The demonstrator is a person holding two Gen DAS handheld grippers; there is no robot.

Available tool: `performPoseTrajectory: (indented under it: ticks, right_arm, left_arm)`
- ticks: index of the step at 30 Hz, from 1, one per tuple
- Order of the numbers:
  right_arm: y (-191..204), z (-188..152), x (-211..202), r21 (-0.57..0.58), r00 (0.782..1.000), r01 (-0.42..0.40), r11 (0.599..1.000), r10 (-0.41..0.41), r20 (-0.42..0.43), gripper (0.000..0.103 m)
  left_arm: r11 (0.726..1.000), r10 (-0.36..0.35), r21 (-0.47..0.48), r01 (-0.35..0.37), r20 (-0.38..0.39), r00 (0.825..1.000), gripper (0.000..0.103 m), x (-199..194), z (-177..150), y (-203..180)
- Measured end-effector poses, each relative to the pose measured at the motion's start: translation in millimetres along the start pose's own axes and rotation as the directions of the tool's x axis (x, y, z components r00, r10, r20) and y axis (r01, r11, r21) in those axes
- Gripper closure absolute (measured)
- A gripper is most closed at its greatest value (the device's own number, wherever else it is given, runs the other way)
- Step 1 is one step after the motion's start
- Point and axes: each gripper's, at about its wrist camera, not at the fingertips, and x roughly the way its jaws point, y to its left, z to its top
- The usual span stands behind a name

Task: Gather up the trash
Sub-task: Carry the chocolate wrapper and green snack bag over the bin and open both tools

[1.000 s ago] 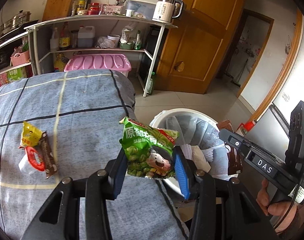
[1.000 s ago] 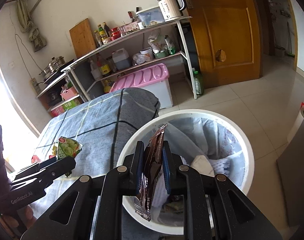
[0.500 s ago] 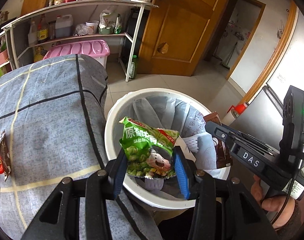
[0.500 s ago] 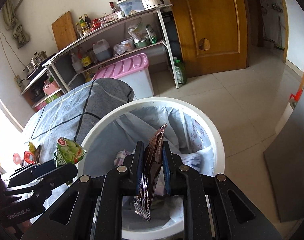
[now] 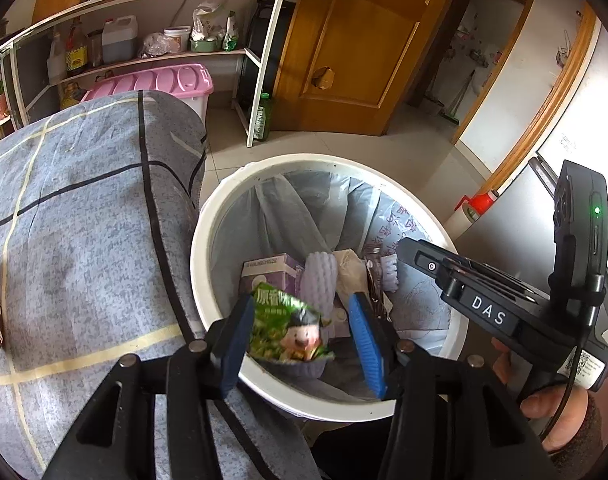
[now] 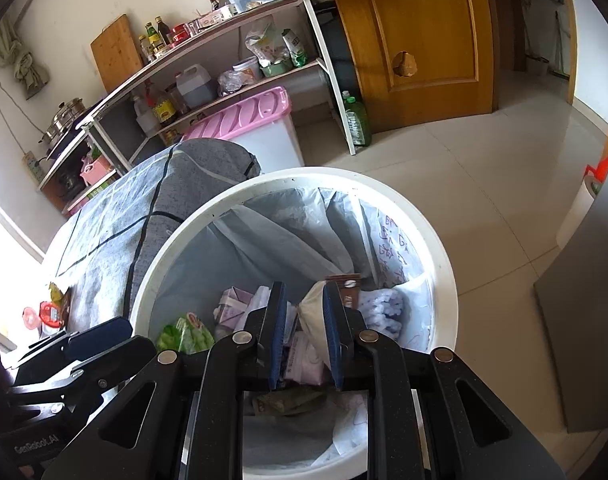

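**A:** Left wrist view first. What is the left gripper (image 5: pixel 299 305) doing?

**B:** Its jaws have just been opening. The green snack packet (image 5: pixel 288 328) is between them, leaning on the left pad and clear of the other, over the near side of the white bin (image 5: pixel 208 240). Spread a bit wider so it slides off inside the rim, not onto the grey tablecloth (image 5: pixel 84 220).

**A:** And the brown wrapper (image 5: pixel 373 284)?

**B:** It's down in the liner, just below the tip of the right gripper (image 5: pixel 403 245).

**A:** And the right wrist view?

**B:** The blue pads are a narrow gap apart with nothing between them, and bin rubbish shows through the gap. The wrapper lies just beyond one fingertip, so that drop looks done. Lift straight up to avoid snagging the liner. More wrappers (image 6: pixel 50 312) wait on the table
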Motion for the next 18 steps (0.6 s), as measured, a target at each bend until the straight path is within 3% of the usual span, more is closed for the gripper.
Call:
performPoseTrajectory:
  ticks: [5, 18]
  right_arm:
    - [2, -2, -4, 0.006, 1.000, -0.007, 1.000, 0.007, 0.008, 0.072]
    - [33, -6, -24, -0.011, 0.998, -0.043, 0.999, 0.044, 0.055, 0.068]
  left_arm:
    - [1.000, 0.007, -0.015, -0.006, 0.016, 1.000, 0.045, -7, 0, 7]
    - [0.996, 0.050, -0.079, -0.042, 0.107, 0.993, 0.041, -54, -12, 43]
